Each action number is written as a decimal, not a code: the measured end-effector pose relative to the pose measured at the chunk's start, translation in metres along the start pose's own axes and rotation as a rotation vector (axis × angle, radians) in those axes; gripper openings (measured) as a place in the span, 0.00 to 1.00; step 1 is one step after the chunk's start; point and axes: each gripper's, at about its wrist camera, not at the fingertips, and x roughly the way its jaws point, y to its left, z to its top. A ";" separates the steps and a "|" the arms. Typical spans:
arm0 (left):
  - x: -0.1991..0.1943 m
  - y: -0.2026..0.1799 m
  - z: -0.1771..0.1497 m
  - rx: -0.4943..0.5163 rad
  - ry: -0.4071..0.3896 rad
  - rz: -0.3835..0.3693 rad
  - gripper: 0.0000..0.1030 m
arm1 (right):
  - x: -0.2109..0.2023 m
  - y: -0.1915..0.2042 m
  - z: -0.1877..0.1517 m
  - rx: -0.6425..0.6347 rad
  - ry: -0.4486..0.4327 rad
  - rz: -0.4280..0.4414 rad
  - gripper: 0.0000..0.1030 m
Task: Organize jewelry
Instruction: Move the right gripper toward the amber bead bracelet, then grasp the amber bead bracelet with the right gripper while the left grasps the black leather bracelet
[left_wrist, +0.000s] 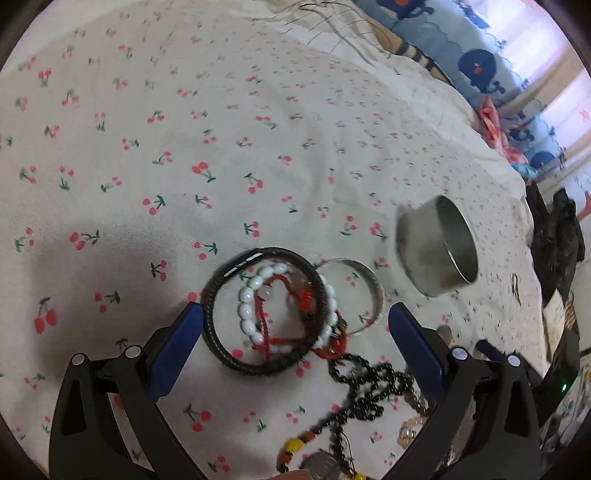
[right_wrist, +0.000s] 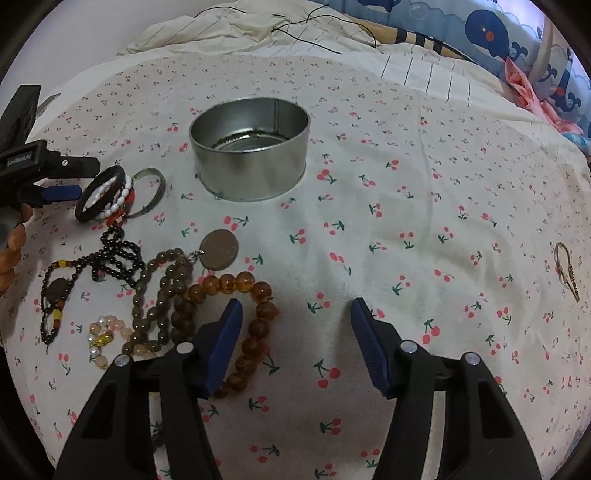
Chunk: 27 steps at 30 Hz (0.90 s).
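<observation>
In the left wrist view my left gripper (left_wrist: 295, 321) is open and straddles a pile of bracelets. The pile holds a dark bangle (left_wrist: 225, 354), a white bead bracelet (left_wrist: 245, 302), a red cord bracelet (left_wrist: 275, 339) and a silver bangle (left_wrist: 373, 291). Its left pad sits close to the dark bangle's rim, while the right pad stands apart from the silver one. A round metal tin (left_wrist: 436, 245) lies beyond. In the right wrist view my right gripper (right_wrist: 295, 314) is open over bare cloth, with amber beads (right_wrist: 255, 328) beside its left finger. The tin (right_wrist: 251, 166) stands upright ahead.
Black beads (right_wrist: 118, 254), brown beads with a round pendant (right_wrist: 219, 249) and a pale bracelet (right_wrist: 107, 339) lie left of my right gripper. A gold chain (right_wrist: 565, 269) lies far right. The left gripper (right_wrist: 79, 179) and a hand (right_wrist: 14, 240) show at the left edge. Pillows (right_wrist: 491, 26) lie behind.
</observation>
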 end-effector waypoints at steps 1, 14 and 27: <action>0.003 0.004 0.002 -0.016 0.009 -0.012 0.94 | 0.002 0.001 0.000 -0.007 0.004 -0.002 0.58; 0.010 0.018 0.008 -0.112 0.054 -0.183 0.94 | 0.009 0.004 -0.001 -0.025 0.018 0.001 0.58; 0.004 -0.003 -0.003 0.093 0.005 0.234 0.94 | 0.007 0.005 -0.002 -0.029 0.021 0.026 0.48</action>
